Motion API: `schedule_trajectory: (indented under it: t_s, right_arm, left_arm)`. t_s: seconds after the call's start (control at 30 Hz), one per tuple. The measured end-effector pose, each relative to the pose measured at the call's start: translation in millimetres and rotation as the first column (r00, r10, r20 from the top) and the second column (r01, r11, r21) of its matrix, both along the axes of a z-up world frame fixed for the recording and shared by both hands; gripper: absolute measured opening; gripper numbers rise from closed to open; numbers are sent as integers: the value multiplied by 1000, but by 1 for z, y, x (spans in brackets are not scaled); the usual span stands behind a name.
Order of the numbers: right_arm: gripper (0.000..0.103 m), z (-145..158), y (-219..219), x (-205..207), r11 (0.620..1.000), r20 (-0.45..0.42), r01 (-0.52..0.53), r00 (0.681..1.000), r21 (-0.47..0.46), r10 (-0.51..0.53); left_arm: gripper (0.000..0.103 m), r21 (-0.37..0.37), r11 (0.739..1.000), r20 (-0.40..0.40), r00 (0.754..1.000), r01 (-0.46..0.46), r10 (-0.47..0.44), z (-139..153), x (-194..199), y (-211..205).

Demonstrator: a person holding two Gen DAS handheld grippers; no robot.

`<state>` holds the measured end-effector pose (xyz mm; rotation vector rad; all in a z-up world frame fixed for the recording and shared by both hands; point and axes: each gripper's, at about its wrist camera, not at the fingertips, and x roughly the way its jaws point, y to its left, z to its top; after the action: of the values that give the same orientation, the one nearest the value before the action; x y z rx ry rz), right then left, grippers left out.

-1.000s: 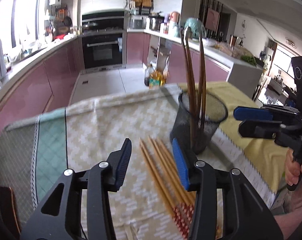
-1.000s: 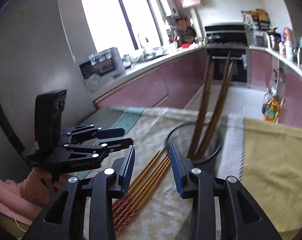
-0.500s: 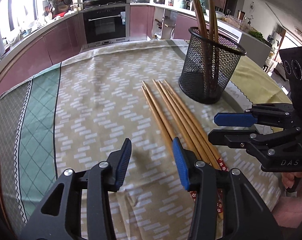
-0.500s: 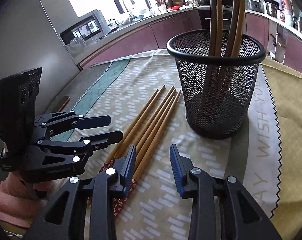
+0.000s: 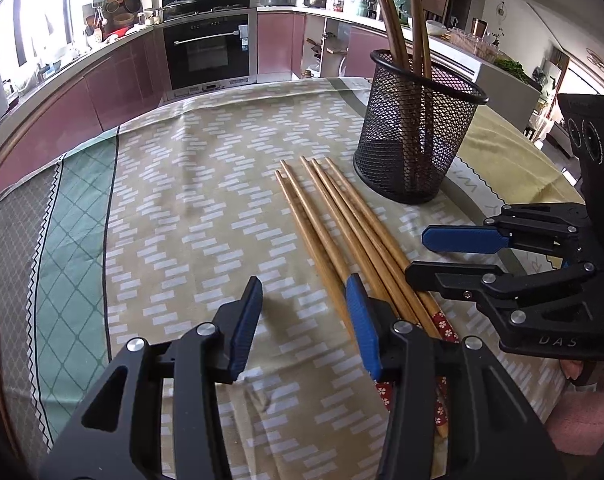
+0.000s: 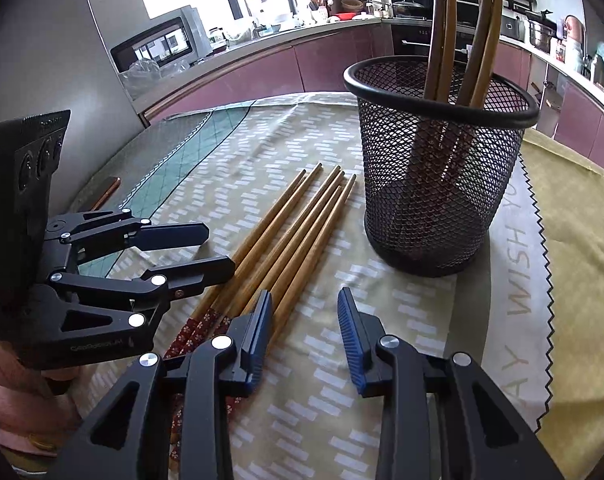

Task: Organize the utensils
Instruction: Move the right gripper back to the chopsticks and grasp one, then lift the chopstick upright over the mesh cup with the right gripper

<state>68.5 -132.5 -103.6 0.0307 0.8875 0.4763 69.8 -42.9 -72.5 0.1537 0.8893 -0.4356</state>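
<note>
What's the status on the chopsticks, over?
Left gripper and right gripper both open, empty, low over the tablecloth. Loose chopsticks flat beside mesh holder. Nothing in the way.

The right gripper [image 5: 453, 258] carries the raised letters "DAS" on its black body. A grey band of the tablecloth [image 6: 513, 280] reads "AY WISH YO", cut off at both ends.

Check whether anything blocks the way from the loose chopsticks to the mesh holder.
Nothing visible does. The loose chopsticks lie flat on the tablecloth beside the mesh holder, with only bare cloth between. The holder's open top already holds a few chopsticks, but room remains.
</note>
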Motion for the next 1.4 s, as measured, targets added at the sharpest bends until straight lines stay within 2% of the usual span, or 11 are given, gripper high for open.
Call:
schedule_trajectory:
  t_s: [0.1,0.2,0.5,0.73,0.87,1.0,1.13,1.4]
  right_arm:
    - [29,1,3,0,1000,1,1,1000,-30,-1]
    - [24,1,4,0,999,-1,5,1000,-52,-5]
    - [21,-1,7,12,998,4,27,1000,-63,-26]
    - [9,-2,0,13,998,-12,60,998,-13,-60]
    - [7,-3,-9,13,996,-25,81,996,30,-81]
    - [6,1,-16,10,994,-15,93,996,64,-93]
    - [6,9,-15,3,995,11,42,999,90,-43]
    - [6,7,2,2,998,-11,-38,999,45,39]
  left_arm:
    - [43,7,1000,-4,1000,0,0,-1,0,0]
    - [38,32,999,-5,1000,-3,3,-3,-1,-1]
    - [36,45,999,-4,1000,-11,11,-2,10,-8]
    - [15,14,999,-12,999,-50,50,0,17,-6]
    - [8,-9,997,-21,997,-73,73,0,18,0]
    - [8,-39,995,-21,996,-87,87,2,16,7]
    - [8,-62,997,-9,998,-55,55,8,6,7]
    - [8,-56,998,-27,1000,10,-12,2,0,-1]
